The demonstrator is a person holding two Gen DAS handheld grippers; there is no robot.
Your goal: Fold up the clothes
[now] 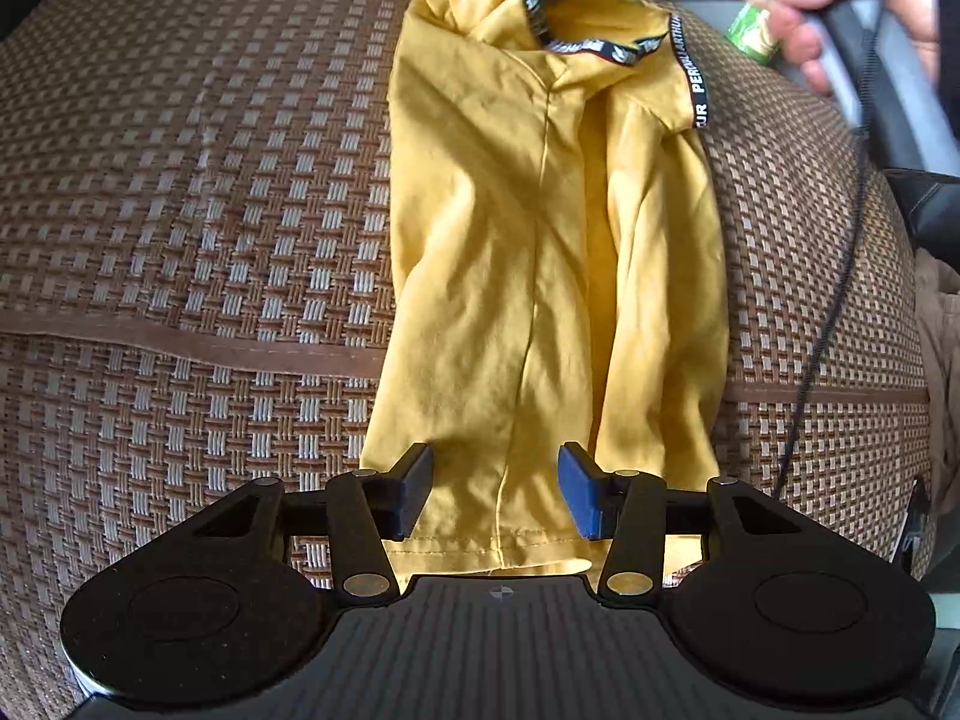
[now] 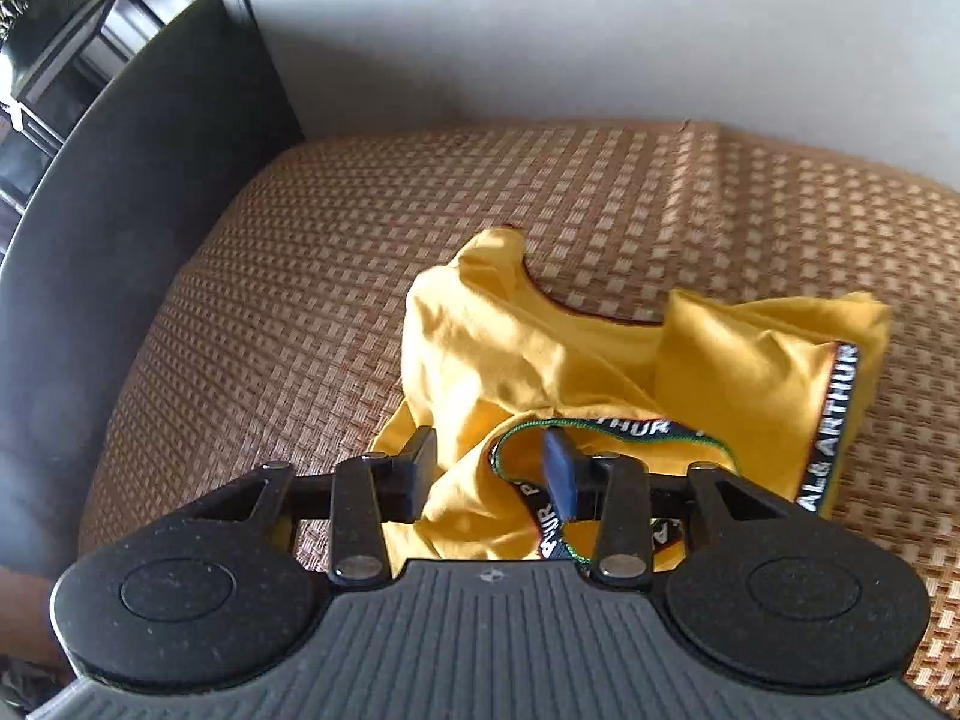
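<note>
Left tongs [image 1: 495,492]: spread wide, both fingers over the near hem of the yellow shirt [image 1: 540,252], cloth lying flat between them, nothing pinched. Hem stitched in matching thread, a seam running up the middle of the garment from that hem toward the collar.

Right tongs [image 2: 493,477]: also spread apart, set at the neck end of the yellow shirt [image 2: 510,360], one finger [image 2: 558,474] poked inside the loop of the black neckband [image 2: 600,426], the other on bunched cloth beside it. Whether the band is gripped or only hooked, cannot tell.

Shirt itself: mustard yellow, thin and creased, folded lengthwise into a long narrow strip, sides turned in over the middle. Neck end rumpled and raised in a heap. Black tape with white lettering along the neckband and down a sleeve edge [image 2: 837,420], a thin green edge on the band.

Underneath: a woven mat [image 1: 192,192] in brown and cream checks, a plain brown strip crossing it. Beyond, in the right wrist view, a dark curved headboard-like panel [image 2: 150,180] and a pale wall [image 2: 600,30]. In the left wrist view, far right, a hand [image 1: 840,6] on the other handle, a black cable [image 1: 840,252] hanging down.
</note>
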